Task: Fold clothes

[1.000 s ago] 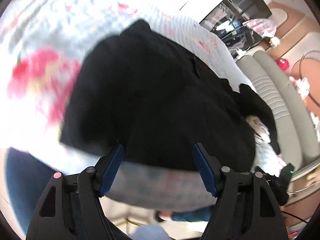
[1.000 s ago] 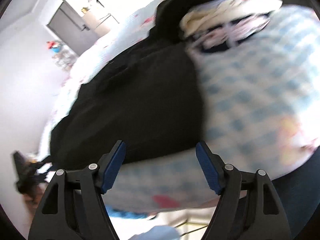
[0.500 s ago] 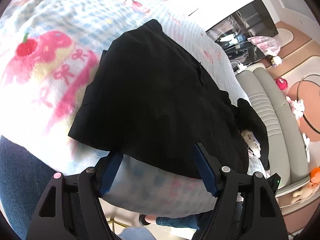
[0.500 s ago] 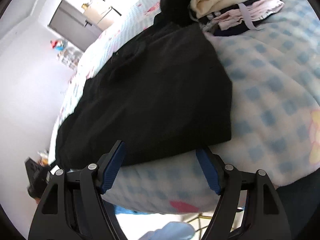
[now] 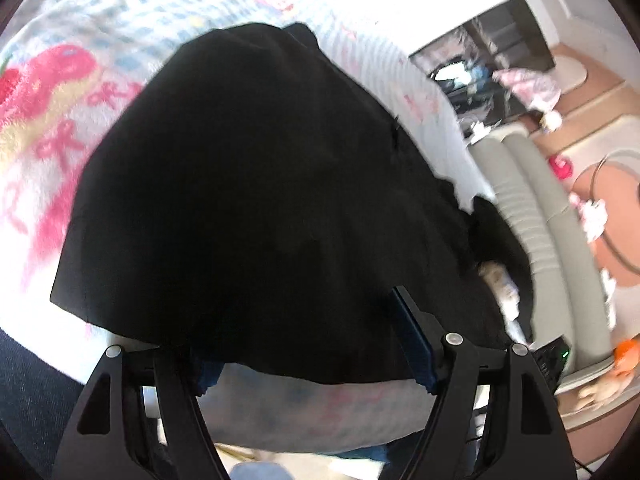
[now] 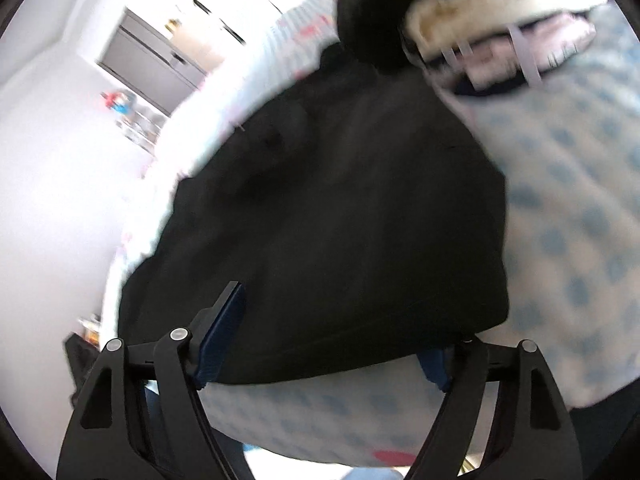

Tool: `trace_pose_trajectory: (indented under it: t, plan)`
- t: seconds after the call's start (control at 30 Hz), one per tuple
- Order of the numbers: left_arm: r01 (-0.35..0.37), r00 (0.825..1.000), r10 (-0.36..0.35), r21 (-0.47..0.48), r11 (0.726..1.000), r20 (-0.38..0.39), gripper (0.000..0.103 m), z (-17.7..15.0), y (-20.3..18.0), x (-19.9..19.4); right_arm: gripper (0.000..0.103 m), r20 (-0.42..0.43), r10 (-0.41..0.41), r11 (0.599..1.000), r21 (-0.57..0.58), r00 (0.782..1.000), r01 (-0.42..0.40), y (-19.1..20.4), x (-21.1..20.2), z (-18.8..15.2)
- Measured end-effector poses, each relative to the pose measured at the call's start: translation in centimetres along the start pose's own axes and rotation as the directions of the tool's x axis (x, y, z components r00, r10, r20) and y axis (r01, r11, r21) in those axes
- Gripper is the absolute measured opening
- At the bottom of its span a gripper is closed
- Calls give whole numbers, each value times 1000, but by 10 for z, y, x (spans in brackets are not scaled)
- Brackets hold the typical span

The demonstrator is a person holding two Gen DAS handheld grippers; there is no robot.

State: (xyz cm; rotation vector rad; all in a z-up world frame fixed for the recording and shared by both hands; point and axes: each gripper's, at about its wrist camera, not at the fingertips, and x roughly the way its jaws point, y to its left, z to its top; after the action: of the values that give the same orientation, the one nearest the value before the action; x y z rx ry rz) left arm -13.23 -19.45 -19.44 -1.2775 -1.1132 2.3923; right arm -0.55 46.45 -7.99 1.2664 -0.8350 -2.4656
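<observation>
The black garment [image 5: 260, 200] is lying flat on the checked blanket [image 5: 60, 128], its long axis running away from both cameras. The left gripper [image 5: 308, 344] and right gripper [image 6: 332, 336] are straddling its near hem, jaws spread wide, apparently gripping nothing.

grey sofa [image 5: 532, 208] | dark cabinet [image 5: 480, 56] | grey door [image 6: 148, 60]
</observation>
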Motion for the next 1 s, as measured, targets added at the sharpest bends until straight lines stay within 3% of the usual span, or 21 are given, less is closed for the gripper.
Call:
trace_pose_trajectory:
  t: [0.1, 0.2, 0.43, 0.53, 0.6, 0.73, 0.83, 0.93, 1.0]
  plan:
    - [0, 1000, 1, -33, 999, 20, 75, -4, 12, 9, 80, -8, -29, 1000, -3, 1000, 29, -4, 11, -5]
    - [-37, 999, 36, 11, 999, 35, 78, -9, 4, 19, 80, -11, -42, 999, -10, 999, 42, -10, 26, -15]
    - [-77, 997, 79, 83, 994, -14, 102, -10, -5, 38, 95, -10, -62, 997, -38, 998, 62, -12, 51, -27]
    - [-87, 996, 88, 90, 992, -10, 102, -10, -6, 38, 97, -13, -64, 998, -27, 998, 63, -17, 52, -22]
    - [-88, 996, 85, 89, 992, 33, 102, -13, -8, 31, 101, -22, -65, 997, -36, 998, 64, -15, 55, -21]
    - [-130, 980, 115, 82, 988, 162, 102, -20, -23, 12, 97, -32, -96, 994, -46, 995, 94, -8, 54, -20]
    - [-139, 980, 126, 80, 987, 154, 102, -19, -21, 17, 81, -19, -68, 997, 22, 997, 69, -6, 45, -12]
    - [-102, 990, 93, 75, 992, 108, 102, -17, -11, 26, 81, 8, 37, 999, 39, 999, -37, -4, 35, -4]
    - [-131, 990, 124, 103, 986, 73, 102, -16, -12, 38, 82, -23, 26, 1000, 16, 999, -25, -7, 45, -7]
